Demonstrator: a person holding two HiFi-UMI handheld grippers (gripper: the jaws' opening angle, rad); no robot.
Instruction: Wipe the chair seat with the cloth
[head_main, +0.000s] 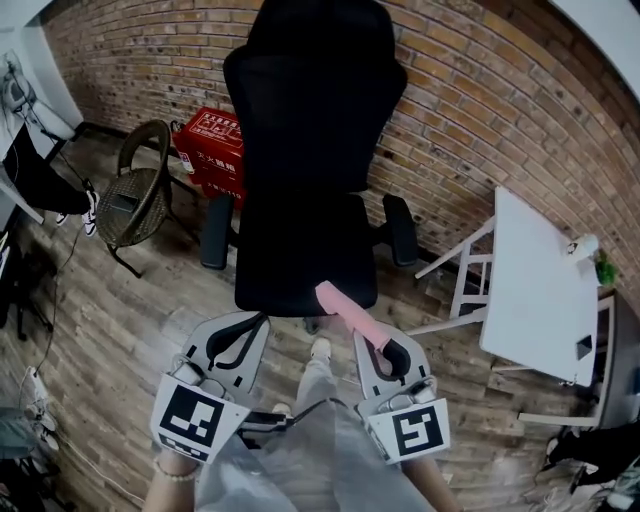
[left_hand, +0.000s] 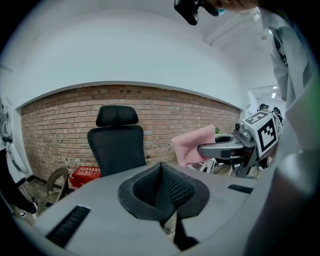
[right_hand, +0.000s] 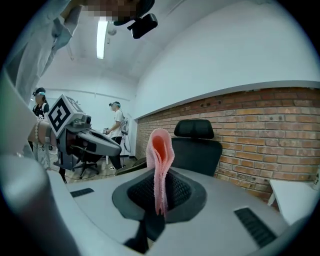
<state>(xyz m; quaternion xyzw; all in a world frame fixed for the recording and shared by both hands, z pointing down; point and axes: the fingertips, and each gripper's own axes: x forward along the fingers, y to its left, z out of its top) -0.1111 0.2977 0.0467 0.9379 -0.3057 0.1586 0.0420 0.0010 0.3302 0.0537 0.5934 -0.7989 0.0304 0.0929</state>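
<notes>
Right, my right claw (right_hand: 159, 189) is pinching the folded pink cloth (right_hand: 160, 155), poking up just at the front edge of the black office chair's seat (head_main: 300, 255). My left claw (left_hand: 161, 186) is pressed together, empty. Open wood floor (head_main: 130, 320) lies to the left, the white bench (head_main: 540, 290) well to the right.

The office chair's seat (head_main: 300, 255) lies open to the front, straight ahead of the left claw (head_main: 255, 322) and right claw (head_main: 380, 345). The left armrest (head_main: 215, 232) and right armrest (head_main: 400, 228) wall in its sides. The tall backrest (head_main: 310, 110) closes the far edge, with the brick wall (head_main: 480, 110) behind it. The white surface (head_main: 540, 290) crowds the right flank. On the left, wooden floor (head_main: 110, 320) runs free up to the wicker chair (head_main: 135, 195) and red box (head_main: 212, 150). The pink cloth (head_main: 350, 315) juts from the right claw to the seat's front edge.
</notes>
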